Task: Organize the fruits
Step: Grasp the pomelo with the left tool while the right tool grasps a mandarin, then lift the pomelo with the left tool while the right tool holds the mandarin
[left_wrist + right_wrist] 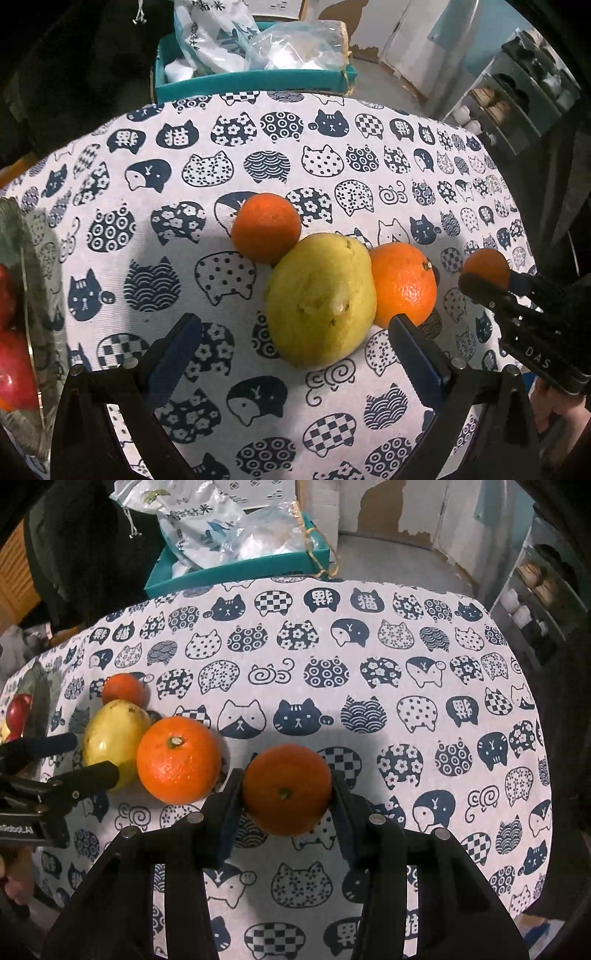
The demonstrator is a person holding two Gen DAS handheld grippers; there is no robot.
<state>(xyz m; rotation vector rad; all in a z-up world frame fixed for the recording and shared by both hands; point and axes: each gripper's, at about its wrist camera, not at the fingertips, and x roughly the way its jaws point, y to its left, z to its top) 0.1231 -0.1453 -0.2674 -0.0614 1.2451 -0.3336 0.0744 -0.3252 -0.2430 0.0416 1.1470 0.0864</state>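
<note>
A yellow-green pear [320, 299] lies on the cat-print tablecloth [184, 177] between a small orange [266, 227] behind it and a larger orange [403, 284] to its right. My left gripper [295, 345] is open, its fingers either side of the pear's near end. My right gripper [287, 790] is shut on another orange [287, 788], also seen in the left wrist view [485, 266]. The right wrist view shows the pear [112, 734], the larger orange [178, 760], the small orange [123, 688] and the left gripper [79, 755].
A glass bowl [26, 295] holding red fruit [14, 369] stands at the table's left edge. A teal box [255, 79] with plastic bags sits behind the table. Shelves [517, 103] stand at the right.
</note>
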